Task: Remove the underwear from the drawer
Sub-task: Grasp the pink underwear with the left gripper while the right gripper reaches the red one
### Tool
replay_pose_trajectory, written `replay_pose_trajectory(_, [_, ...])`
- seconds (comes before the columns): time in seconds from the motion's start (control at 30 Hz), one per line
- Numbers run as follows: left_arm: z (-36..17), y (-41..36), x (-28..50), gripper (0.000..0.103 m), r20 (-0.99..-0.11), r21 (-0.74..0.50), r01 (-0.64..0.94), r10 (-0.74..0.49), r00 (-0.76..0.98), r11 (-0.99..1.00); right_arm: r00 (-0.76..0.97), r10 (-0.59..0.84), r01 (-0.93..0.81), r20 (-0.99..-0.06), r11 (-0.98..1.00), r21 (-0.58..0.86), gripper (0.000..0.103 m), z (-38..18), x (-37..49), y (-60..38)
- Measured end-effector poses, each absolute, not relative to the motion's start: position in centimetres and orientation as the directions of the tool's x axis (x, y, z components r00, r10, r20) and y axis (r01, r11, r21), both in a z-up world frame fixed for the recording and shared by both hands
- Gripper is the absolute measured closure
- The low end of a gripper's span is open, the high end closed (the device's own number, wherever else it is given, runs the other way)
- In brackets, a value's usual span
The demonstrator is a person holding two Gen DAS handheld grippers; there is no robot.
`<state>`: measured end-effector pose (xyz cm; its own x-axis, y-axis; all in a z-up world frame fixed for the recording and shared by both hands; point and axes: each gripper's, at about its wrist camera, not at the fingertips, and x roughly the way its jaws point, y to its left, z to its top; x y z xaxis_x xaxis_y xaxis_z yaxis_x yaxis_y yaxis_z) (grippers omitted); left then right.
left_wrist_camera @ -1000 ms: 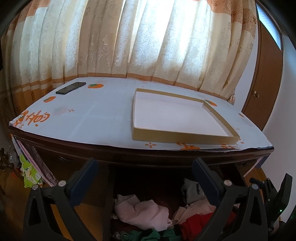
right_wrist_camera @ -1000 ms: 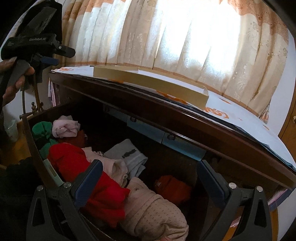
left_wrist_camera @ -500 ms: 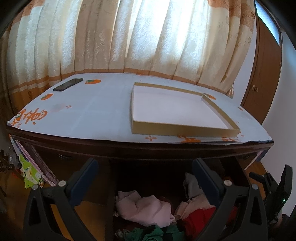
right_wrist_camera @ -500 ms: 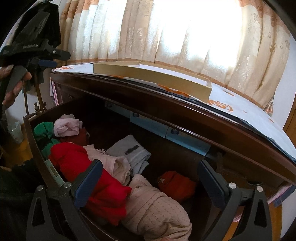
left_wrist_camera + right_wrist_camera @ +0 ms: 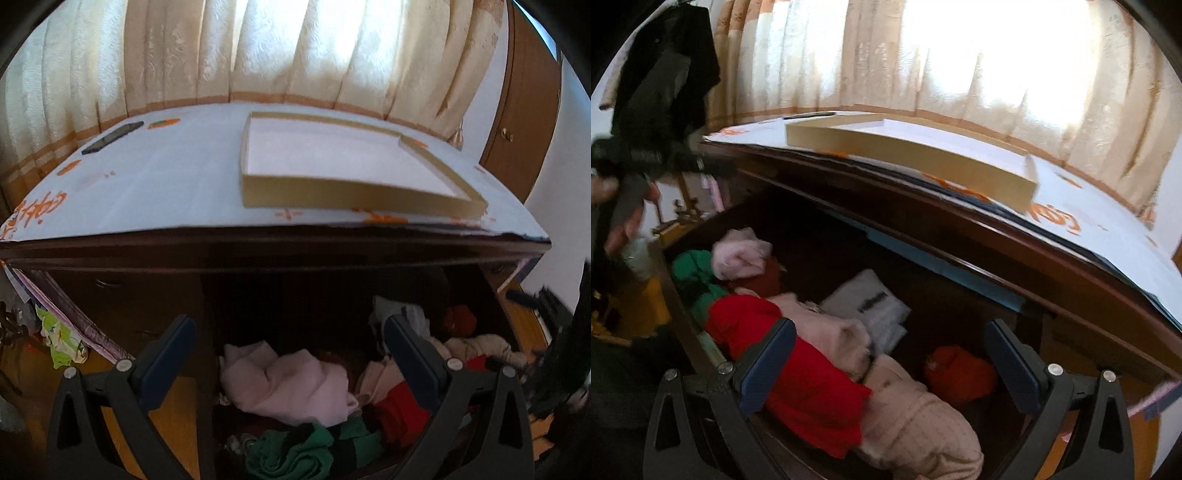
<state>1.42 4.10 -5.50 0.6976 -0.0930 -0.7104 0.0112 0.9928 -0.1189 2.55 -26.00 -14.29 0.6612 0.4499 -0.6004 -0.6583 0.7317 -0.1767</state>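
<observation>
Both grippers, left [image 5: 290, 334] and right [image 5: 888, 338], hang spread wide and empty over the open drawer [image 5: 687, 325] (clothes heaped inside), presumably choosing underwear [image 5: 866, 308] to pick.

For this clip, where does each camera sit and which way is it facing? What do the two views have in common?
Left wrist: on the left gripper, level with the desk front, facing the shallow box and curtain; jaws open above the pink garment.
Right wrist: on the right gripper, over the open drawer, looking along it leftward; jaws open, a hand holding the left gripper at the left edge.
Shared: box, drawer, pink garment, red garment.
</observation>
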Motion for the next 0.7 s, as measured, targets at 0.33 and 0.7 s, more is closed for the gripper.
replay_pose_trajectory(0.33, [-6.7,4.2,1.8,0.000,-0.745,-0.106,0.025,-0.096,0.660,0.994,0.356,0.496,-0.830,-0.792,0.557,-0.024,0.001,-14.4,3.9,-22.6])
replay_pose_trajectory(0.7, [-7.1,4.1,2.0,0.000,-0.757,-0.107,0.034,-0.104,0.646,0.994,0.173,0.399,-0.858,-0.900,0.509,0.061,0.030,-16.9,5.1,-20.4])
